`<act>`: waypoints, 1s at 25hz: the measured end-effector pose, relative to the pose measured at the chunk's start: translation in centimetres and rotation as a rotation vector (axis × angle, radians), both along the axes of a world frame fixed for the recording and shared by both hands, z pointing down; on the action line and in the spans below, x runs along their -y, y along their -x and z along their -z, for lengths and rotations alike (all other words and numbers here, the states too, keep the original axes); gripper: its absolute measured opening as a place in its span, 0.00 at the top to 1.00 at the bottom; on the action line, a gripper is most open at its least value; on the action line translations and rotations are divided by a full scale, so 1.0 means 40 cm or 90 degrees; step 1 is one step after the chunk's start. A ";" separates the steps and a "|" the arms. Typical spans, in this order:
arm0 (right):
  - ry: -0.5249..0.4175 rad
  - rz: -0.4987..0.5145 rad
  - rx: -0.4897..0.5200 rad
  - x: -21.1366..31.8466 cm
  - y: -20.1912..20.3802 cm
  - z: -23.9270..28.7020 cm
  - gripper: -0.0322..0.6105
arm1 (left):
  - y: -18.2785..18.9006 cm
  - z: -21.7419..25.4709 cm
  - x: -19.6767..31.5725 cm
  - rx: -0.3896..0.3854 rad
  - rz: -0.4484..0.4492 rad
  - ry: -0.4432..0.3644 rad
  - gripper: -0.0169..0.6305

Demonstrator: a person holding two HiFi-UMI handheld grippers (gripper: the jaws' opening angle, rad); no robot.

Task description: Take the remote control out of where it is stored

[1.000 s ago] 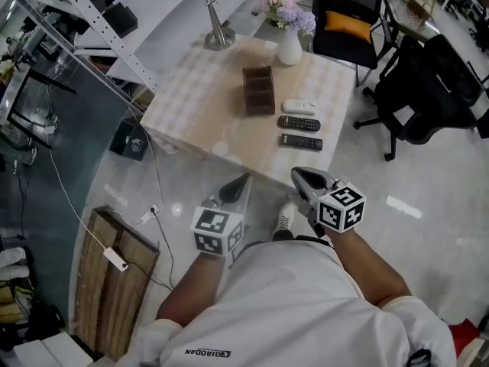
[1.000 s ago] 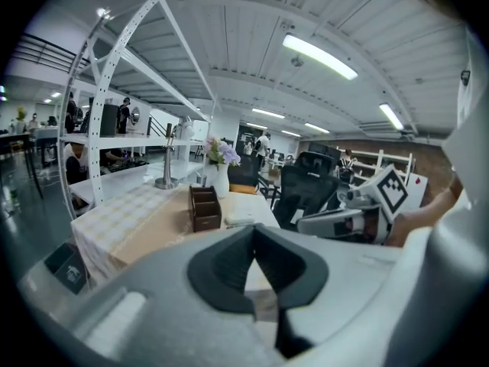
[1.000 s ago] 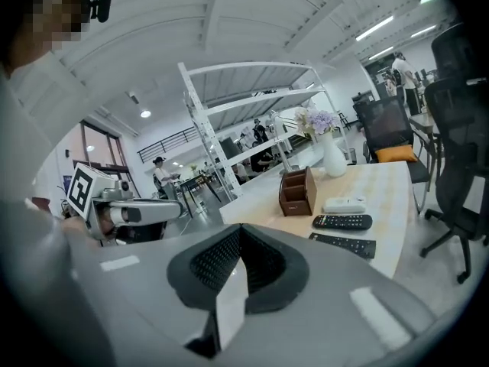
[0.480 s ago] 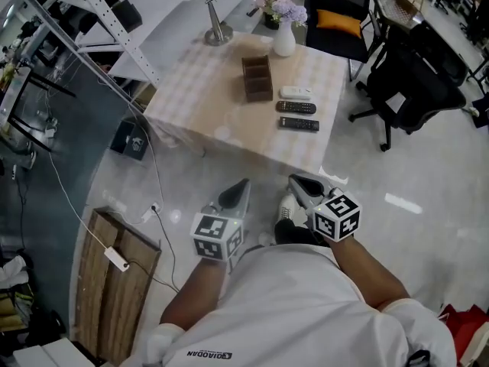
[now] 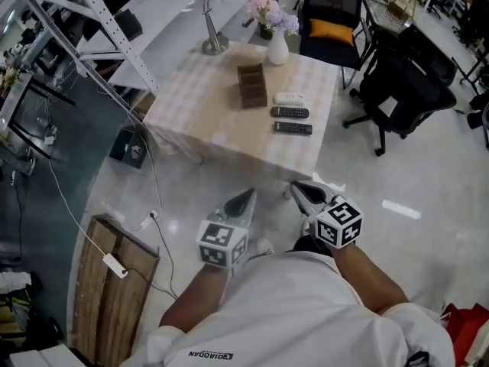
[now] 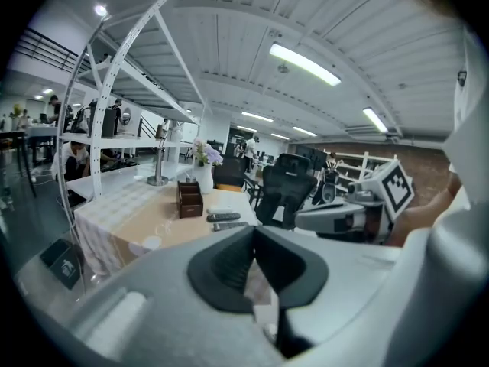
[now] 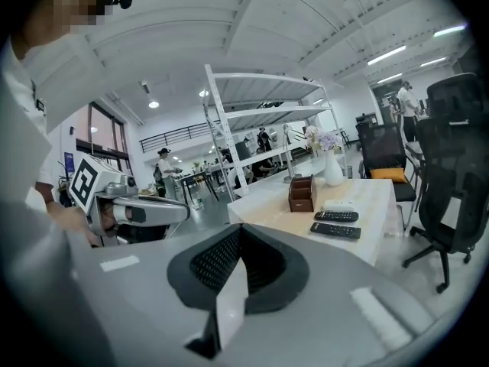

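Standing well back from the table [image 5: 200, 121], the person holds the left gripper [image 5: 247, 195] and right gripper [image 5: 295, 186] clenched, jaws together, nothing between them. A white remote control [image 5: 289, 98], a black remote control [image 5: 290, 112] and a second black remote control [image 5: 293, 128] lie flat on the tabletop beside the brown holder [image 5: 251, 86], outside its compartments.

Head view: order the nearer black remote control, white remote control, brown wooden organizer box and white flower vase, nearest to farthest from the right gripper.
1. Nearer black remote control, at the table's front edge, facing the right gripper.
2. White remote control, behind it, right side.
3. Brown wooden organizer box, mid-table, further left.
4. White flower vase, far edge.
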State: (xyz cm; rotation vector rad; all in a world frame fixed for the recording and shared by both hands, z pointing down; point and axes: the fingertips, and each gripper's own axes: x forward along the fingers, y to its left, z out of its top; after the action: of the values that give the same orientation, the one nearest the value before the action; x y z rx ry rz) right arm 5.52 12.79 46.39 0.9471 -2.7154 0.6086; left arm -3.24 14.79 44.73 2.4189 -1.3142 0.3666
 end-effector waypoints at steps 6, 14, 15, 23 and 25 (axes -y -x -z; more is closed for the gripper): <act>-0.002 0.009 -0.005 0.027 -0.039 0.000 0.94 | -0.030 -0.005 0.027 0.003 0.011 0.002 0.97; -0.007 0.035 -0.010 0.079 -0.129 0.015 0.94 | -0.129 0.012 0.080 -0.004 0.036 -0.002 0.97; -0.006 0.038 -0.010 0.084 -0.138 0.015 0.94 | -0.142 0.014 0.085 -0.005 0.037 -0.001 0.97; 0.008 0.064 -0.007 0.103 -0.192 -0.014 0.94 | -0.220 0.001 0.098 0.006 0.045 0.007 0.97; 0.009 0.067 -0.008 0.106 -0.206 -0.022 0.94 | -0.233 -0.003 0.101 0.009 0.047 0.008 0.97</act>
State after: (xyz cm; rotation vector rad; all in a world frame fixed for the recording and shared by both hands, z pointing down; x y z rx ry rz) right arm 13.75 8.53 47.26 0.7964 -2.7252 0.5983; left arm 6.09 10.74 44.84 2.3537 -1.3984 0.3713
